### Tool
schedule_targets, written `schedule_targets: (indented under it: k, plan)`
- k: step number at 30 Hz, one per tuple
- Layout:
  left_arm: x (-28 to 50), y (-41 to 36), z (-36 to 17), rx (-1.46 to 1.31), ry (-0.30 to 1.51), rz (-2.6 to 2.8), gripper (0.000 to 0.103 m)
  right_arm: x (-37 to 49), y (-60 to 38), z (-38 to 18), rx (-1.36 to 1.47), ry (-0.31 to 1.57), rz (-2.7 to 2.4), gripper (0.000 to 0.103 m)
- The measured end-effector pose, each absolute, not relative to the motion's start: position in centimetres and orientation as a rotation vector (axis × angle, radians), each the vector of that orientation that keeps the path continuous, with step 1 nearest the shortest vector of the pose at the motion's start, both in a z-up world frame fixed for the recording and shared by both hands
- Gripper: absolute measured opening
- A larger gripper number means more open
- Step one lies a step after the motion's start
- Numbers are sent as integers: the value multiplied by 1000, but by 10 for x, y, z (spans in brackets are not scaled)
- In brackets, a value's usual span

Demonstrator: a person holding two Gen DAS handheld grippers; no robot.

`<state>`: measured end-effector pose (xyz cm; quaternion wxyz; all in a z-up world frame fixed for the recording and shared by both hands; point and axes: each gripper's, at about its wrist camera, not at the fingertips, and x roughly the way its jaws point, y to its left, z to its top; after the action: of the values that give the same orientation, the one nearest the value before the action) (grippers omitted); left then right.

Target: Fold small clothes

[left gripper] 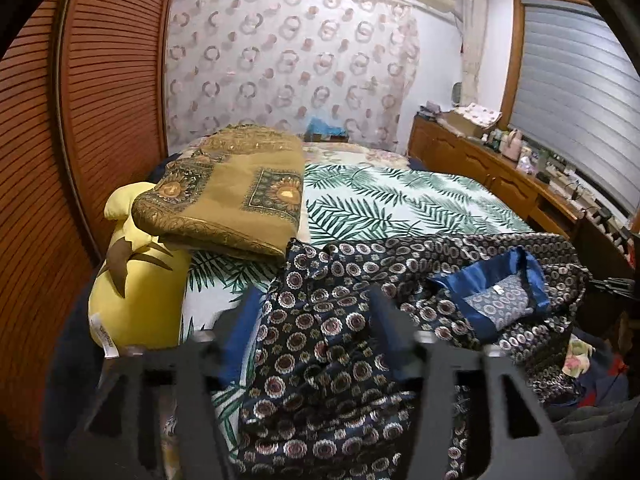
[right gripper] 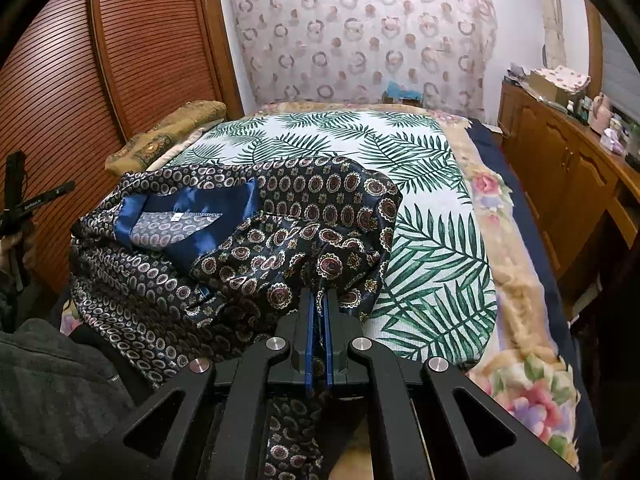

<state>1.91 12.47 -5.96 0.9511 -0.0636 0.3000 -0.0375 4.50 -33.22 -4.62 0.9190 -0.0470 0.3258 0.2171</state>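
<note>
Right now the right gripper (right gripper: 318, 300) is clamped narrow on the near-right edge of the navy patterned shirt (right gripper: 224, 240), bunched on the bed (right gripper: 432, 216); left gripper (left gripper: 312, 344) sits wide over it w/ fabric between. Pull edge taut, keep collar flat. No containers nearby.

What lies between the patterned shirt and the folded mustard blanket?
Only a bare strip of palm-leaf sheet separates shirt and blanket, in the left wrist view.
</note>
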Motion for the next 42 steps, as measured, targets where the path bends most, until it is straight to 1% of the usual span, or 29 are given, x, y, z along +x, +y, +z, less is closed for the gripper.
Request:
schedule_targets:
  k: [1,2,3,5,6,7,8,10,12,18,22,27,34,40,41,42]
  plan:
    - [22,125,-60,-130,613,-80,72,44,-331,-44,-99,668,445,3]
    - [26,124,-61,-132,620,-87,75,46,-332,-45,-102,667,443,5]
    - [31,125,-62,-132,628,-89,75,45,-331,-43,-109,665,435,9]
    - [39,125,-63,-129,637,-85,75,46,-331,-45,-115,661,434,12]
    - [44,126,-64,-129,645,-77,75,45,-331,-44,-115,657,435,16]
    - [47,127,-65,-131,650,-75,75,44,-331,-41,-115,649,434,24]
    - [51,128,-65,-135,654,-78,75,43,-331,-39,-115,640,435,28]
    - [60,130,-67,-131,664,-73,75,43,-331,-32,-115,619,426,44]
    - [68,130,-69,-120,671,-67,75,45,-333,-26,-117,598,425,52]
    - [93,131,-83,-112,721,-78,75,72,-330,-21,-121,573,384,54]
    - [109,135,-96,-108,774,-57,75,107,-326,-31,-97,603,392,57]
    - [119,137,-104,-114,806,-55,75,146,-323,-50,-72,665,353,58]
    - [129,131,-116,-97,858,-54,75,173,-323,-55,-21,713,346,59]
    - [128,128,-119,-106,857,-71,75,187,-319,-67,-22,786,348,59]
    - [127,128,-119,-106,854,-76,73,189,-319,-68,-16,789,353,59]
    - [127,128,-119,-109,853,-82,68,189,-318,-68,-9,791,361,59]
